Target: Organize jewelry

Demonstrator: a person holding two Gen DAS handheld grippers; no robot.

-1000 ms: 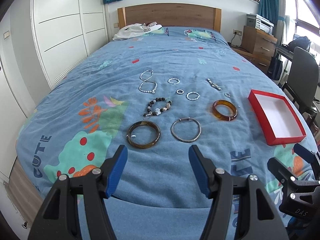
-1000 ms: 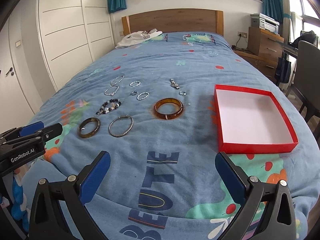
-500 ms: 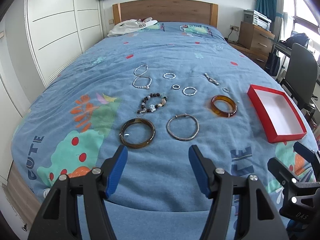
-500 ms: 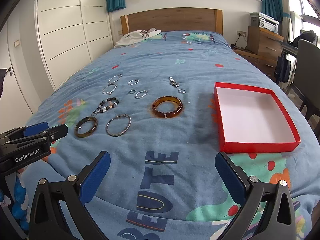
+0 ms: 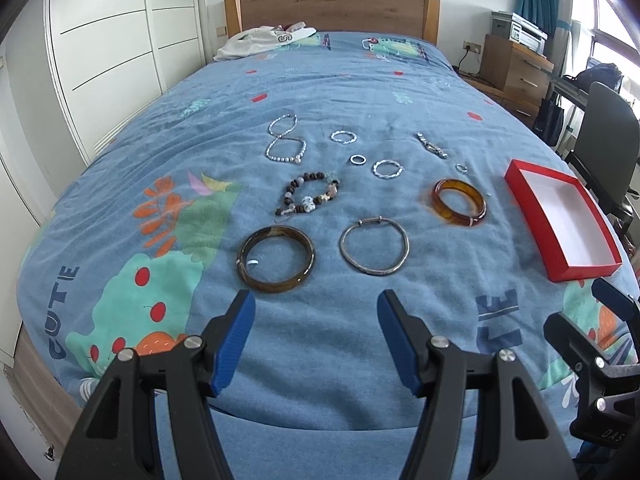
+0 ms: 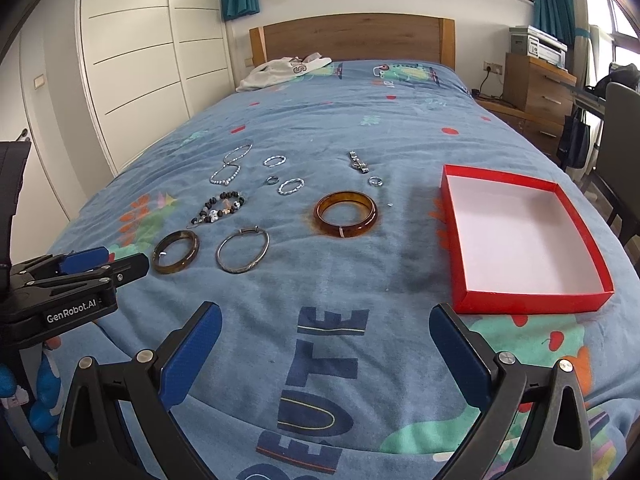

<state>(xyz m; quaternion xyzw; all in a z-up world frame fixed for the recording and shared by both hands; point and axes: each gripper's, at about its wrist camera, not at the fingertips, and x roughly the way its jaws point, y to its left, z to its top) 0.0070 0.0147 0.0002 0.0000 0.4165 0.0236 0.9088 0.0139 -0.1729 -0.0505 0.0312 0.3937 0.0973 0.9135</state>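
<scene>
Jewelry laid out on blue bed cover (image 5: 360,88). Landmark: red box (image 6: 524,308), open, white inside, nothing in it. Amber bangle (image 6: 346,213) lies just left of the box, apart from it. Further left: thin silver bangle (image 6: 242,255), then dark brown bangle (image 6: 175,257). Beaded bracelet (image 6: 220,210), pearl strand (image 6: 230,168) and small silver rings behind those. Left gripper (image 5: 312,316): fingers spread apart, nothing between them, short of the dark brown bangle. Right gripper (image 6: 325,332): fingers wide apart, nothing held, near the box's front-left corner.
</scene>
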